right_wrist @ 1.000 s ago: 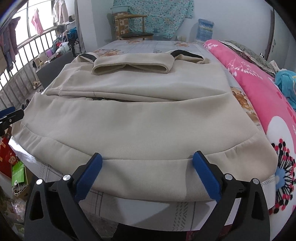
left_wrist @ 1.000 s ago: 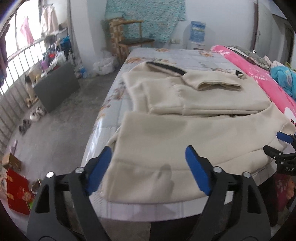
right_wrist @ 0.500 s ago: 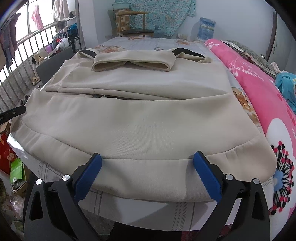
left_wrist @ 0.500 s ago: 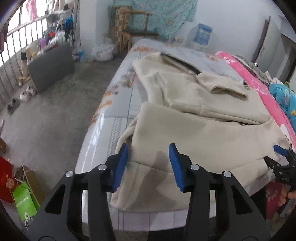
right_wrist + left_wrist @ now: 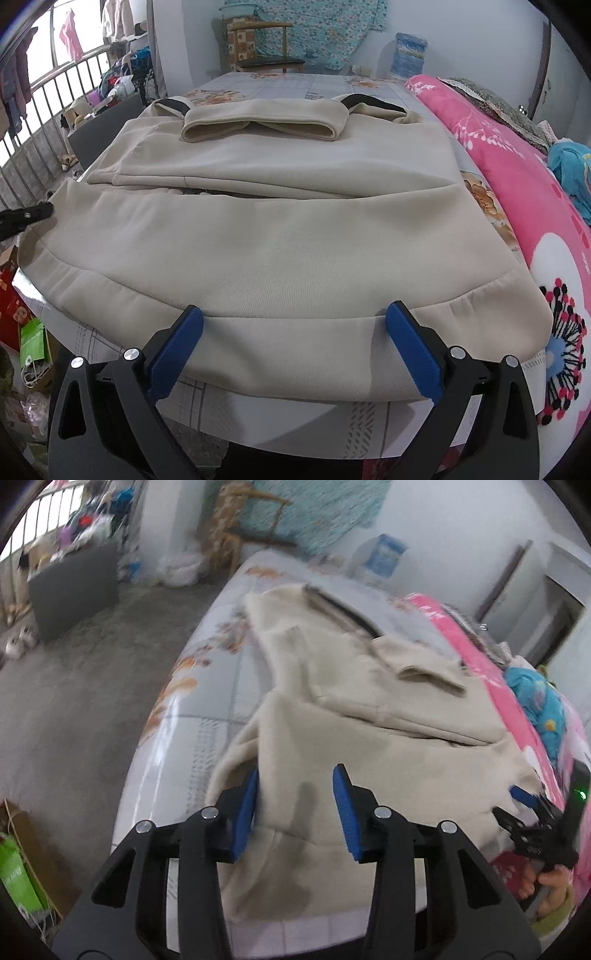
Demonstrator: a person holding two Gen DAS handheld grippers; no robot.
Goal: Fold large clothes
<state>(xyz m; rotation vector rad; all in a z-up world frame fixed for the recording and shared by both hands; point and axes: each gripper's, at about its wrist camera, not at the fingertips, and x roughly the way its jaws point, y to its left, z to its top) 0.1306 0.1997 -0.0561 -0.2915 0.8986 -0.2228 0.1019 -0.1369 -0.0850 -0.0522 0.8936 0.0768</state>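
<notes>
My left gripper straddles the sweatshirt corner, fingers apart, seemingly not pinching. My right gripper gapes wide at the hem on the bed.

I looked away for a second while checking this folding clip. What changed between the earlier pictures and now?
The left gripper narrowed its fingers and moved in to the left corner of the beige sweatshirt hem; fabric now sits between its fingers, though a closed grip isn't visible yet. The right gripper stayed wide open at the near hem, and the sweatshirt's folded sleeves and the bed look unchanged.
</notes>
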